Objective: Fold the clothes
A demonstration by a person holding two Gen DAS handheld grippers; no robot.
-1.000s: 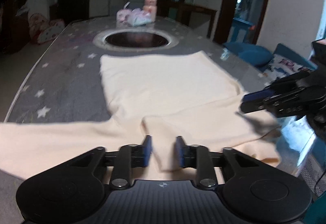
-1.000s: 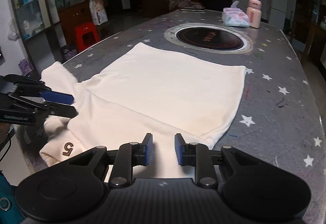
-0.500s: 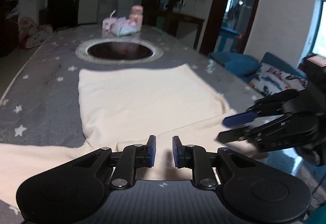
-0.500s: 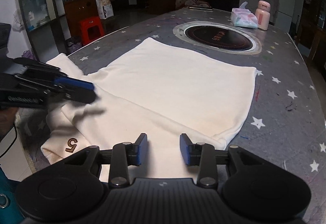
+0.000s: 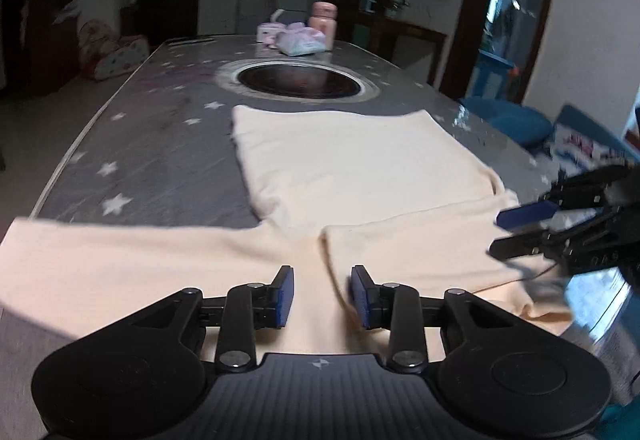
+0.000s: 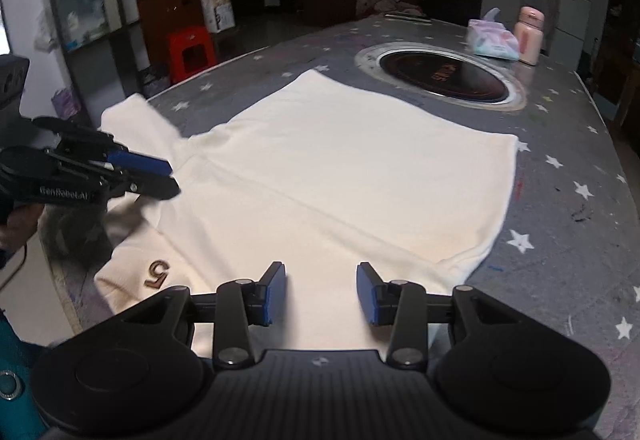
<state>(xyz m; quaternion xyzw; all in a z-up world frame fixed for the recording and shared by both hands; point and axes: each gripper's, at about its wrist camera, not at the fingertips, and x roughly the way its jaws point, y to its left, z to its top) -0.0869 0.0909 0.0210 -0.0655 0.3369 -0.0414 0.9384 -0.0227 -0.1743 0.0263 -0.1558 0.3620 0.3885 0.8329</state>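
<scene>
Cream garment (image 5: 360, 175) on starry table (image 5: 160, 127)

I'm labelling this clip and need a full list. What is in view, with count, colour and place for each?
Cream long-sleeved knit top: one, cream, spread flat on the table's near end, one sleeve folded across it.
Brown "5" mark: one, on the top near the table edge.
Grey star-print table: one, grey with white stars, under everything.
Round dark inset plate: one, black with a metal rim, mid-table.
Pastel tissue pack: one, at the far end.
Pink bottle: one, beside the tissues.
Red plastic stool: one, on the floor beyond the table.
Left tool: one, black with blue pads, jaws opening over the top, nothing gripped.
Right tool: one, same colours, jaws opening, nothing gripped.
</scene>
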